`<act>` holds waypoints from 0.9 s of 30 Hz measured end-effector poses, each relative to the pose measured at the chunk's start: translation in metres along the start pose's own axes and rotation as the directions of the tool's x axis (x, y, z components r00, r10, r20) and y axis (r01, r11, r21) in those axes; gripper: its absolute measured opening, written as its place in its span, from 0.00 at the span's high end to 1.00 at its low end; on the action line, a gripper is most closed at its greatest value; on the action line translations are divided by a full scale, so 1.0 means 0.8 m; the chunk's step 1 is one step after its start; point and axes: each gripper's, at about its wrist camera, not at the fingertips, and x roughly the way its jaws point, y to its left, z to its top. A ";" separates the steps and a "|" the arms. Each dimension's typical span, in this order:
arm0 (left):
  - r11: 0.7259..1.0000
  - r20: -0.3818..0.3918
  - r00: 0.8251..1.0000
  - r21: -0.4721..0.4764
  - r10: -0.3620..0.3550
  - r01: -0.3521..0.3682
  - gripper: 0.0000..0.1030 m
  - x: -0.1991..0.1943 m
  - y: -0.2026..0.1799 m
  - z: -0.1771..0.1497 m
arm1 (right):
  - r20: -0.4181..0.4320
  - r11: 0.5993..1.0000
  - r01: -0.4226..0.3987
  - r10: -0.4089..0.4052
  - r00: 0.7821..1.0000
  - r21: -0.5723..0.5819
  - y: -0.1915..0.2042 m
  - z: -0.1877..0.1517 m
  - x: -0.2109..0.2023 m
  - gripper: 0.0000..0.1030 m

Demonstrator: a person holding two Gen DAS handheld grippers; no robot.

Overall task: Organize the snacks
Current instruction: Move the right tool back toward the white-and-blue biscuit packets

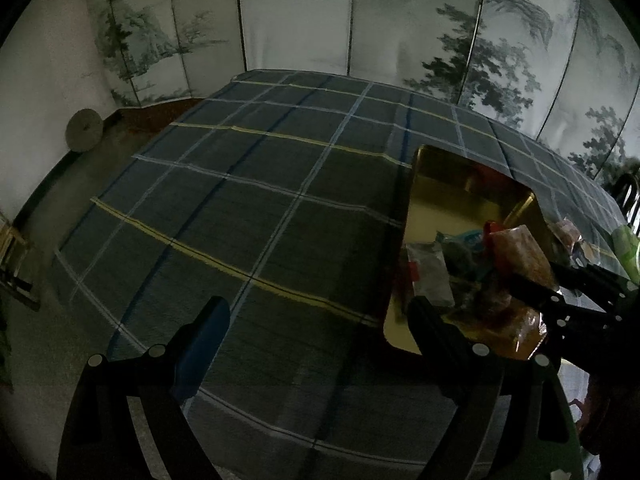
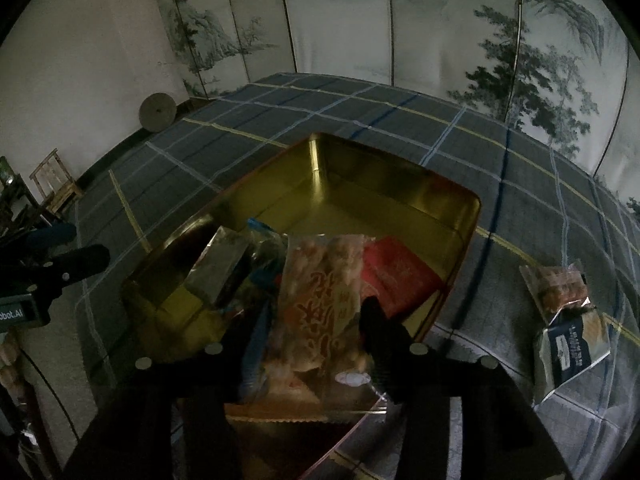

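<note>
A gold tin point(image 2: 372, 196) stands on the plaid tablecloth point(image 2: 500, 152), with several snack packets piled at its near end. My right gripper point(image 2: 316, 312) hangs over that end. An orange-printed clear snack packet point(image 2: 320, 280) lies between its fingers, and the pads stand slightly off it, so the gripper is open. Beside that packet are a red packet point(image 2: 400, 276) and a silver packet point(image 2: 224, 264). My left gripper point(image 1: 318, 312) is wide open over bare cloth left of the tin point(image 1: 440, 176), holding nothing. The left wrist view also shows the orange packet point(image 1: 524, 248) and the right gripper's fingers point(image 1: 532, 288).
Two more snack packets lie on the cloth right of the tin: a clear one point(image 2: 556, 284) and a dark blue one point(image 2: 572, 352). A painted folding screen point(image 2: 440, 20) stands behind the table. A green object point(image 1: 626, 248) sits at the far right edge.
</note>
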 end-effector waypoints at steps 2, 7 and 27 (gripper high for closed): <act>1.000 -0.004 1.000 0.002 -0.004 0.004 0.15 0.001 -0.002 -0.001 | 0.005 1.000 -0.001 0.001 1.000 -0.001 0.002 0.000 -0.003 0.53; 1.000 -0.007 1.000 0.011 -0.012 0.012 0.15 0.000 -0.011 -0.001 | 0.031 1.000 0.007 -0.007 0.999 0.006 0.001 0.000 -0.014 0.45; 0.999 -0.015 0.999 0.013 -0.048 0.049 0.14 0.003 -0.028 -0.002 | 0.021 0.936 0.168 -0.183 0.983 0.310 -0.140 -0.052 -0.079 0.45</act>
